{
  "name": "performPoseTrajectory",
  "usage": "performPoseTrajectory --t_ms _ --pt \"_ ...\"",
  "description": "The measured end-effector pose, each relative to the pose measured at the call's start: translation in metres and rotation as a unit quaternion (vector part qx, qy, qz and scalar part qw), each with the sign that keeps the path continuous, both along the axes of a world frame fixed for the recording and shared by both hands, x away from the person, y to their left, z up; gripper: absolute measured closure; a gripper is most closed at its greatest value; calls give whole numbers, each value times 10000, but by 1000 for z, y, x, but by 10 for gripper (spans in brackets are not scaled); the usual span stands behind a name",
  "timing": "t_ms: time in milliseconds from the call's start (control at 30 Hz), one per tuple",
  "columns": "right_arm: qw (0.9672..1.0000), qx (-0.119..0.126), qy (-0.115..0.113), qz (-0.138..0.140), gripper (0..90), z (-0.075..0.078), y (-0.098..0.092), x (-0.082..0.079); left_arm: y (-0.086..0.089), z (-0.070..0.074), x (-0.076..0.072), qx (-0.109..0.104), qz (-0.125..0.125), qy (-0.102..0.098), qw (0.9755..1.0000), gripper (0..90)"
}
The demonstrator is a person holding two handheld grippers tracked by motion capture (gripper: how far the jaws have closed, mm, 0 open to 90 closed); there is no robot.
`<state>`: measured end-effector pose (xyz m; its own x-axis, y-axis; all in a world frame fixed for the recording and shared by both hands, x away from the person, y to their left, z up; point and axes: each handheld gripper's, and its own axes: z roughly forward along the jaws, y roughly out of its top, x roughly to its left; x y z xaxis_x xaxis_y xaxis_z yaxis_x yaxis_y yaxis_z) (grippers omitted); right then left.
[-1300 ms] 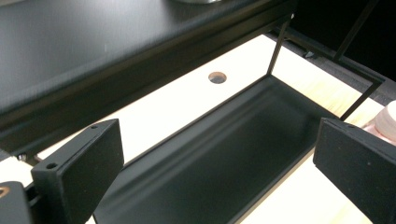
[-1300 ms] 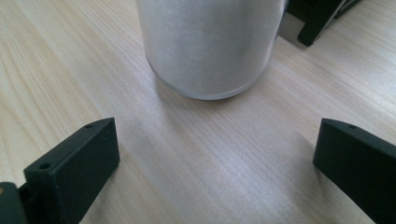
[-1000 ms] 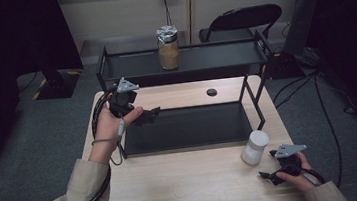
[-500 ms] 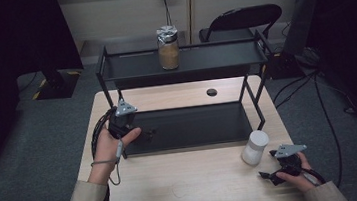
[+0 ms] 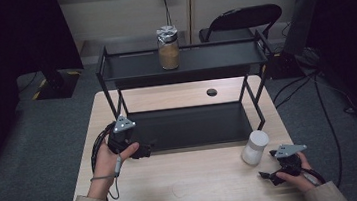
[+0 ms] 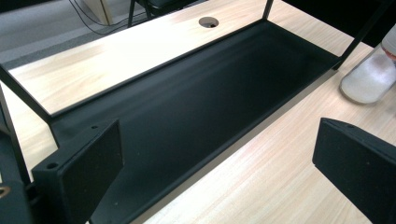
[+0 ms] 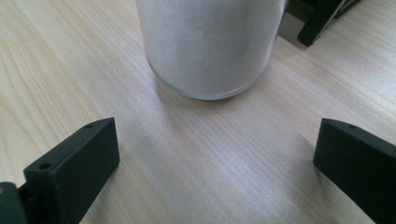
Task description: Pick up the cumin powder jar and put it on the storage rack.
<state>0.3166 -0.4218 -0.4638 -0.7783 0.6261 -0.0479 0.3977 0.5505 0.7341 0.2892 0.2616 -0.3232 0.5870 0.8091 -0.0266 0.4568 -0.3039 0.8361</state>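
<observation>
Right gripper (image 7: pixel 215 154): jaws spread wide, holding nothing.
Jar (image 7: pixel 210 42): upright on the table (image 7: pixel 70 60), just ahead of the fingers (image 7: pixel 74 158), apparently untouched.
Left gripper (image 6: pixel 215 163): jaws wide apart, empty, over the rack's (image 6: pixel 187 107) front edge.
</observation>
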Motion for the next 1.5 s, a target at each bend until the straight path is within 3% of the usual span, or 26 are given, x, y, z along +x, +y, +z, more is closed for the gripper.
performPoseTrajectory --t_ms 367,867,1500 --pt "10000 0 2 -1 0 0 0 0 6 -27 -10 40 -12 61 10000 13" --pt "10000 -1 0 0 0 0 0 0 11 -64 -23 -74 -30 119 9999 13" --pt "10000 -1 1 -4 0 0 0 0 13 -102 -35 188 -191 255 9993 13"
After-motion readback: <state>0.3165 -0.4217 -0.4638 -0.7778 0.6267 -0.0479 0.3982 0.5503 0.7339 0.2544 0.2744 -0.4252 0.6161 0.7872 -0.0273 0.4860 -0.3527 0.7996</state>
